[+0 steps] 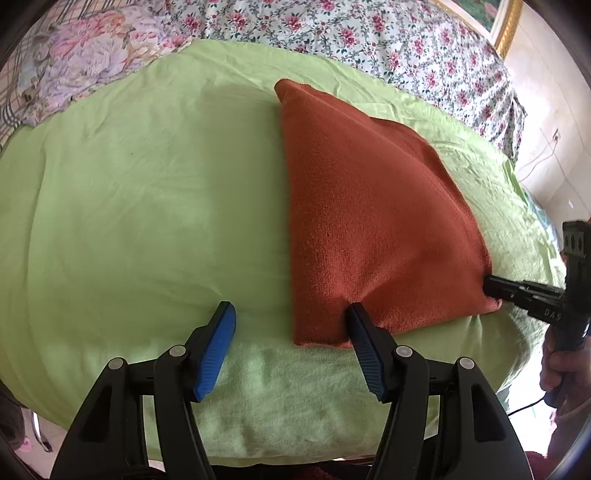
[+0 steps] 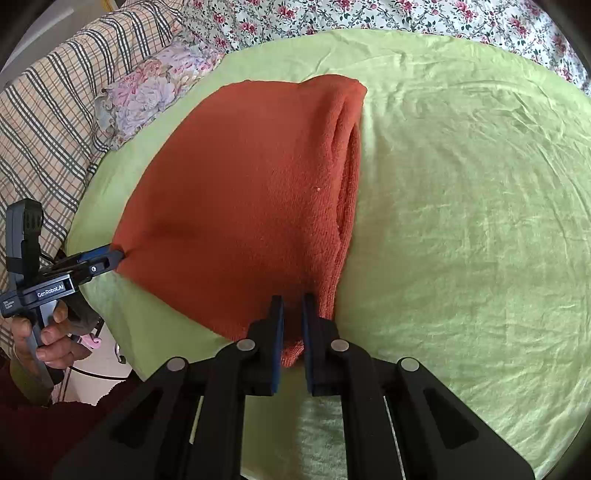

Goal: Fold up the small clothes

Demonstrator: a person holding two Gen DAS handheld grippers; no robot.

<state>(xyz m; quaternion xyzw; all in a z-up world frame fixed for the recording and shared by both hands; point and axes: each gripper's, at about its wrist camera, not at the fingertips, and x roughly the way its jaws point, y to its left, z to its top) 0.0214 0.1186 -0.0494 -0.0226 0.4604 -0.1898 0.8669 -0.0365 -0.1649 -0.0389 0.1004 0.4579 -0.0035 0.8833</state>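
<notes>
A folded rust-orange knit garment (image 1: 369,203) (image 2: 240,192) lies flat on a light green sheet (image 1: 147,203) (image 2: 461,221). My left gripper (image 1: 290,314) stands open over the garment's near left corner. Its right finger (image 1: 360,325) dents the fabric, and its left finger (image 1: 221,325) rests on the bare sheet. In the right wrist view the left gripper (image 2: 120,254) shows from the side at that corner. My right gripper (image 2: 293,306) is shut on the near right corner, with orange fabric bunched between its pads. In the left wrist view the right gripper (image 1: 489,288) bites the same corner.
A floral bedspread (image 1: 369,33) (image 2: 369,14) lies beyond the green sheet, with a flowered pillow (image 1: 92,62) (image 2: 155,85) and a plaid blanket (image 2: 48,129) at the far left. A hand (image 2: 48,336) (image 1: 561,365) holds each gripper handle. The bed's edge runs close below both grippers.
</notes>
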